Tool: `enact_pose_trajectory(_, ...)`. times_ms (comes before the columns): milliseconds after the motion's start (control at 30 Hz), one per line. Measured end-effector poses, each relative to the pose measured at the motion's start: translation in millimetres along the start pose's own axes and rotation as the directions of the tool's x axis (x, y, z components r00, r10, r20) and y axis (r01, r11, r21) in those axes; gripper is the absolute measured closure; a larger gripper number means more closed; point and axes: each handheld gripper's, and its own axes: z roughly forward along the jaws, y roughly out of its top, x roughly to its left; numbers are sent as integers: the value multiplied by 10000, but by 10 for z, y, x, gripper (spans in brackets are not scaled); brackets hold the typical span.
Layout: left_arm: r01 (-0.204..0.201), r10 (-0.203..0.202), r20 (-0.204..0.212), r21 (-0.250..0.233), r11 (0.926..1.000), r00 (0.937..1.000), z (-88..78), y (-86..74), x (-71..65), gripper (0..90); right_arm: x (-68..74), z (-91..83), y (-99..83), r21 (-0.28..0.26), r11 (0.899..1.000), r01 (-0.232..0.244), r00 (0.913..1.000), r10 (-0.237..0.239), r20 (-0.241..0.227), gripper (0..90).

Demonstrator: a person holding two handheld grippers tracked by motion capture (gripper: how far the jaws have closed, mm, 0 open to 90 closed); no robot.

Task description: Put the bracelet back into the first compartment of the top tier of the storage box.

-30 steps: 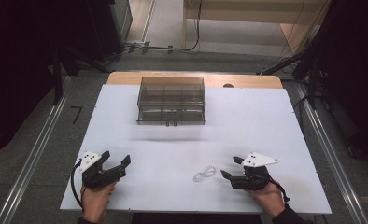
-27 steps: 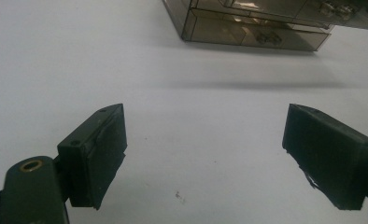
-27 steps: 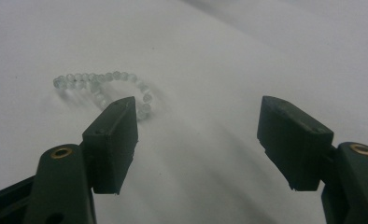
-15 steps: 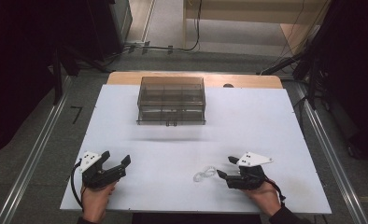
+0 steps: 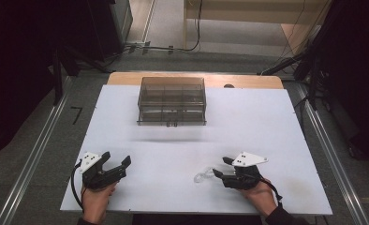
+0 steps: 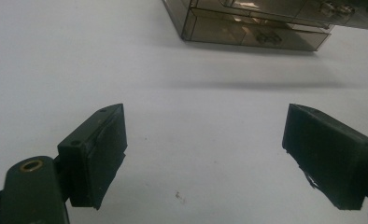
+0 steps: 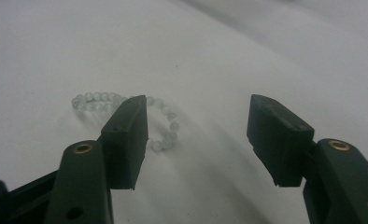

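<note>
Right gripper (image 5: pixel 218 172) jaws apart and just been closing with nothing between them yet, bead bracelet (image 7: pixel 126 112) lies on the table's (image 5: pixel 267 122) near right, mostly behind the left jaw: shift left to straddle 1 strand before pinching; left gripper (image 5: pixel 117 165) idle, jaws apart.

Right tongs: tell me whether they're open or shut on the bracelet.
Open. The right tongs have just been closing, but a wide gap remains; the bead bracelet lies on the table, partly behind one jaw, not pinched.
</note>
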Motion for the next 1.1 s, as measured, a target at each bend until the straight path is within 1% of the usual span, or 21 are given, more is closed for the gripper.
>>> enact_pose_trajectory(100, 5, -5, -1, 4, 10000, 10000, 0, 0, -1, 141, 16, 21, 10, 33, 10000, 42, 10000, -41, -68, 396)
enact_pose_trajectory(167, 3, -3, 10, 0, 10000, 10000, 0, 0, -1, 141, 31, 46, 18, 46, 9998, 186, 9997, -185, -158, 426)
enact_pose_trajectory(200, 0, 0, 9, 3, 10000, 10000, 0, 0, 0, 141, 31, 46, 18, 46, 9998, 186, 9997, -185, -158, 426)
enact_pose_trajectory(367, -4, 4, 6, 33, 10000, 10000, 0, 0, 2, 142, 56, 79, 31, 111, 9996, 251, 9992, -248, -324, 486)
enact_pose_trajectory(400, -3, 3, 17, 32, 10000, 10000, -1, 1, 2, 142, 58, 85, 33, 95, 9994, 341, 9988, -337, -351, 497)
enact_pose_trajectory(633, -7, 7, 24, 34, 10000, 10000, -1, 1, 3, 142, 72, 95, 34, 63, 9991, 416, 9972, -411, -619, 582)
enact_pose_trajectory(800, -7, 7, 23, 34, 10000, 10000, -1, 1, 2, 143, 71, 95, 35, 44, 9987, 501, 9950, -495, -862, 665)
enact_pose_trajectory(900, -6, 6, 22, 36, 10000, 10000, -2, 1, 2, 143, 72, 98, 34, 116, 9989, 449, 9950, -437, -899, 671)
enact_pose_trajectory(1067, -8, 7, 26, 39, 10000, 10000, -2, 1, 3, 143, 63, 114, 30, 265, 9982, 537, 9949, -513, -870, 693)
enact_pose_trajectory(1100, -11, 11, 35, 39, 10000, 10000, -2, 1, 4, 143, 61, 121, 28, 376, 9979, 530, 9950, -496, -865, 705)
